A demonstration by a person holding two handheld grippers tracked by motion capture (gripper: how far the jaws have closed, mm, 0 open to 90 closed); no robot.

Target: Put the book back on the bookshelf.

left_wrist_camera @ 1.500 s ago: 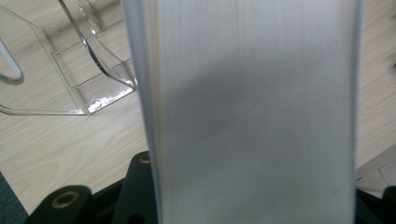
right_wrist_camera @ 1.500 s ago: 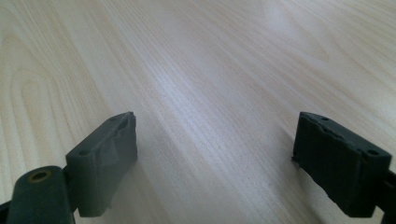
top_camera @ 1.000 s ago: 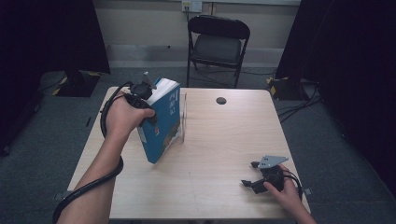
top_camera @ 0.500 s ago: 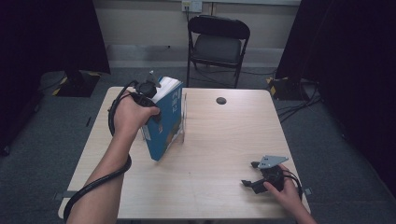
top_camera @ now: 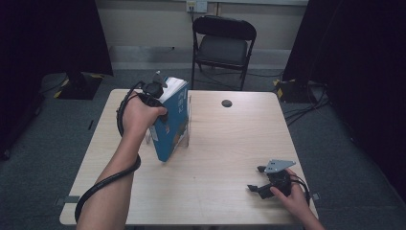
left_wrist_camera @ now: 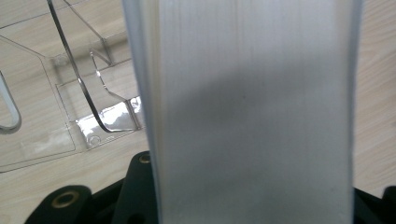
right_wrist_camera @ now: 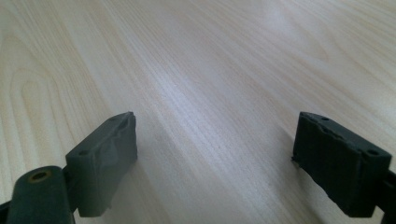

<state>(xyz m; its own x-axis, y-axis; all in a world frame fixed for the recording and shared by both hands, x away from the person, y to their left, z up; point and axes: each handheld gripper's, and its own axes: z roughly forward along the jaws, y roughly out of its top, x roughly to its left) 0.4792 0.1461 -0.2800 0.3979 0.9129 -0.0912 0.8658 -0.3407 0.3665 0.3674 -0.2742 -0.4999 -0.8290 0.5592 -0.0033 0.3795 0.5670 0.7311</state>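
While the blue book [top_camera: 171, 120] is clamped by the left gripper [top_camera: 158, 98] at its top edge, it is held tilted over the clear stand [top_camera: 187, 125] at the table's [top_camera: 230, 143] ten o'clock; the right gripper [top_camera: 262, 181], parted, is rested at five o'clock.

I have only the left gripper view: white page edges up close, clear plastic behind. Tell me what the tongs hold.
Observer: The left tongs are clamped on a blue book, tilted over the table.
Operator: Describe that clear plastic.
Observer: It is a clear stand, touching the book's right side.
Operator: Report the other hand.
Observer: The right tongs are open with nothing between them, low over bare wood at the table's near right corner.
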